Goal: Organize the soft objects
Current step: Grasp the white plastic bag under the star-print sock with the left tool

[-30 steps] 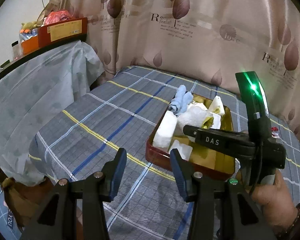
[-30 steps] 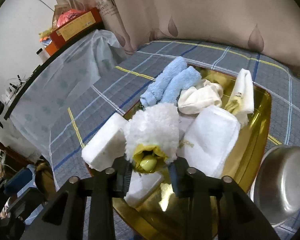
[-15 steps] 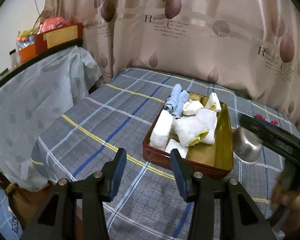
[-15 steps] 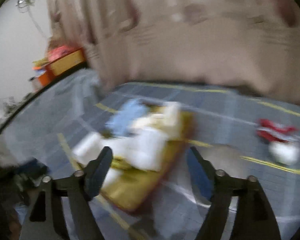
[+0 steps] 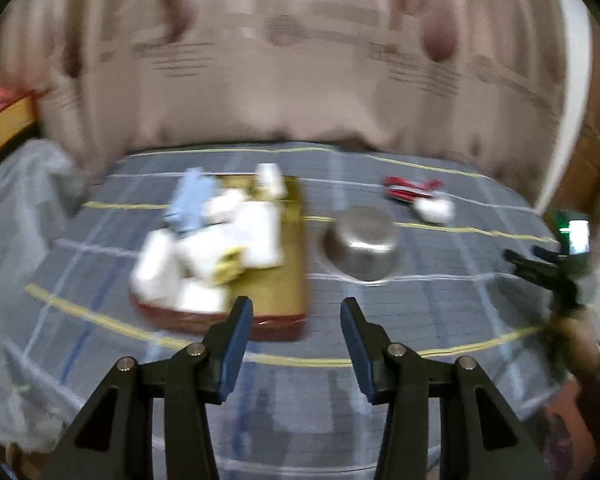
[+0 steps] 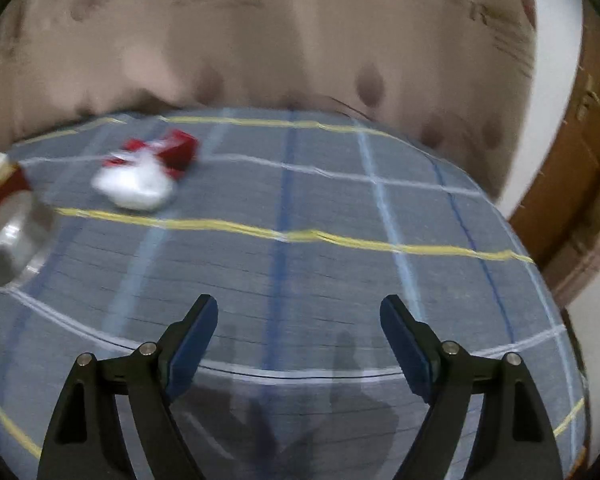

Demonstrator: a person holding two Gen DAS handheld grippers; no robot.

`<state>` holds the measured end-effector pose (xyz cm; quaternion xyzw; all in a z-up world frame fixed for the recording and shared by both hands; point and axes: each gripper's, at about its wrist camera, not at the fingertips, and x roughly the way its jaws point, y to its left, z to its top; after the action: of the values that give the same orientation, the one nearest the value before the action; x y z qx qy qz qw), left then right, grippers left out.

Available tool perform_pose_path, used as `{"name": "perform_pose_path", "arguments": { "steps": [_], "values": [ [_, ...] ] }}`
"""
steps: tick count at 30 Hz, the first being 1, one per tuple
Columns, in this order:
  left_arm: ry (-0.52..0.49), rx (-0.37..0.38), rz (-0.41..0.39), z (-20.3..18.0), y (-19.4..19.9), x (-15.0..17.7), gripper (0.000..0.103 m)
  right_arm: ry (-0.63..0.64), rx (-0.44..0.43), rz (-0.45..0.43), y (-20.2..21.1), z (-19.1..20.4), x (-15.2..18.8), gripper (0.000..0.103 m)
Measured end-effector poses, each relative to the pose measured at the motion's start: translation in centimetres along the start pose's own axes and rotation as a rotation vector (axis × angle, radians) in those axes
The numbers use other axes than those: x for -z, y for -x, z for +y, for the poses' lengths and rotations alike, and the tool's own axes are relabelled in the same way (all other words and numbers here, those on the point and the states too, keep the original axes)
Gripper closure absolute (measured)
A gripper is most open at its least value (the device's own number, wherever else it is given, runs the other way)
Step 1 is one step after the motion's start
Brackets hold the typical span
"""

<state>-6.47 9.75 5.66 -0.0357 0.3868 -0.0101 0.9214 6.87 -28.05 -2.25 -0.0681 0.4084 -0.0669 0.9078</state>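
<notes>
I count one gold rectangular tray (image 5: 292, 280); right of it, one steel bowl (image 5: 362, 246) and one red-and-white soft toy (image 5: 420, 198).

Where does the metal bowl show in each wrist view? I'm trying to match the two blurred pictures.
Left wrist: the metal bowl sits right of centre, just right of the tray.
Right wrist: only part of it shows, at the far left edge.
Shared landmark: the red and white soft item, beyond the bowl in both.

left claw (image 5: 296, 344): agape, empty | right claw (image 6: 299, 344): just opened, empty
</notes>
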Motion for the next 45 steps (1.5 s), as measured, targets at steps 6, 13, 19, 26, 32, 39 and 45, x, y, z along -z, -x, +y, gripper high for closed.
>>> {"name": "perform_pose_path", "arguments": {
  "steps": [6, 13, 19, 26, 32, 39, 45],
  "values": [
    [0.037, 0.281, 0.147, -5.1, -4.1, -4.7, 0.052, -0.099, -0.034, 0.047, -1.3, -2.6, 0.4, 0.019],
    [0.095, 0.436, 0.262, -12.6, -13.4, -10.7, 0.049, -0.13, -0.092, 0.01, -0.8, -3.2, 0.6, 0.017],
    [0.26, 0.512, 0.419, -15.2, -23.2, -13.1, 0.049, -0.168, -0.153, -0.003, -0.5, -3.9, 1.0, 0.017],
    [0.414, 0.53, 0.475, -14.8, -28.1, -12.8, 0.049, -0.175, -0.197, -0.018, -0.4, -3.8, 0.9, 0.017],
    [0.433, 0.495, 0.5, -15.1, -30.3, -12.6, 0.049, -0.186, -0.225, -0.03, -0.3, -3.9, 0.9, 0.017],
    [0.381, 0.468, 0.508, -16.9, -32.2, -13.0, 0.049, -0.189, -0.239, -0.028, -0.4, -3.9, 0.9, 0.017],
    [0.228, 0.418, 0.493, -19.3, -32.4, -13.5, 0.071, -0.204, -0.239, -0.024, -0.5, -4.2, 0.9, 0.017]
  ]
}}
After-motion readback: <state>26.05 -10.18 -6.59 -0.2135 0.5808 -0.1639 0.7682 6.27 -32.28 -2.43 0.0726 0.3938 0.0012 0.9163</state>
